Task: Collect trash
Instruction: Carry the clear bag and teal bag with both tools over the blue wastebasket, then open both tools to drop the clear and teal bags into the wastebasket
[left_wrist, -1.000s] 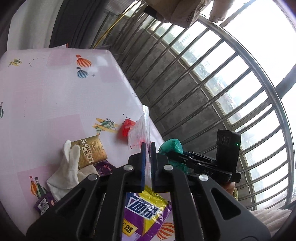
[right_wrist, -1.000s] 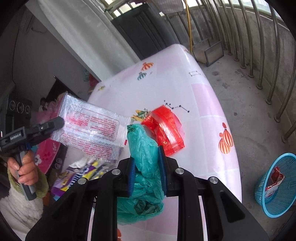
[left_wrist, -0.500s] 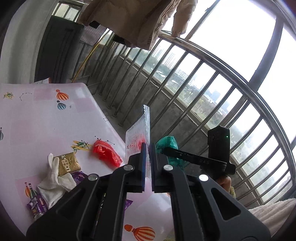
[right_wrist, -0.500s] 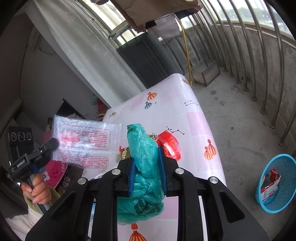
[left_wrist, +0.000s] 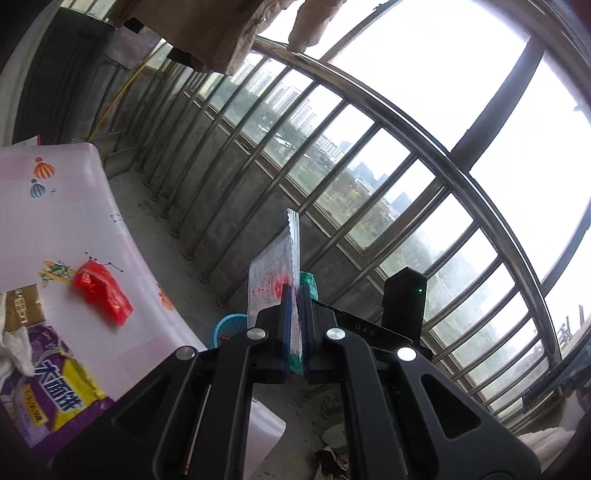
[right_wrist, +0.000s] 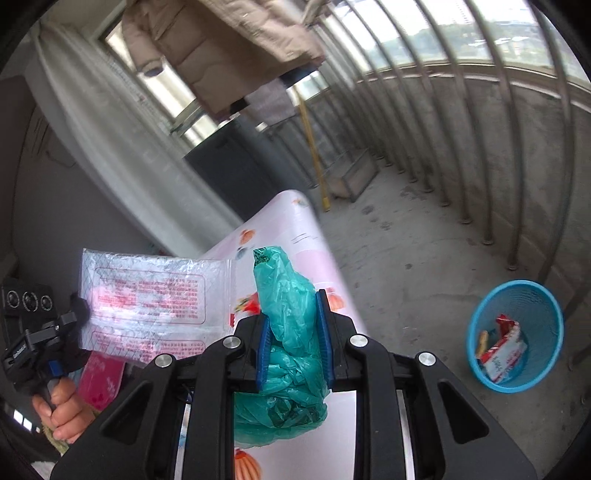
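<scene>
Right wrist: blue basket (right_wrist: 546, 314) with red-white wrapper (right_wrist: 504, 356).

Bare concrete floor (right_wrist: 417, 258) open between table (right_wrist: 295, 218) long edge and railing (right_wrist: 517, 147); blue basket (right_wrist: 515, 334) stands there, top unobstructed.

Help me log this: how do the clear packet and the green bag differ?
The clear packet is flat, see-through and printed in red; the green bag is opaque and crumpled. The left gripper pinches the packet thin; the right gripper holds the bag's bulk. Both are trash held up off the table.
</scene>
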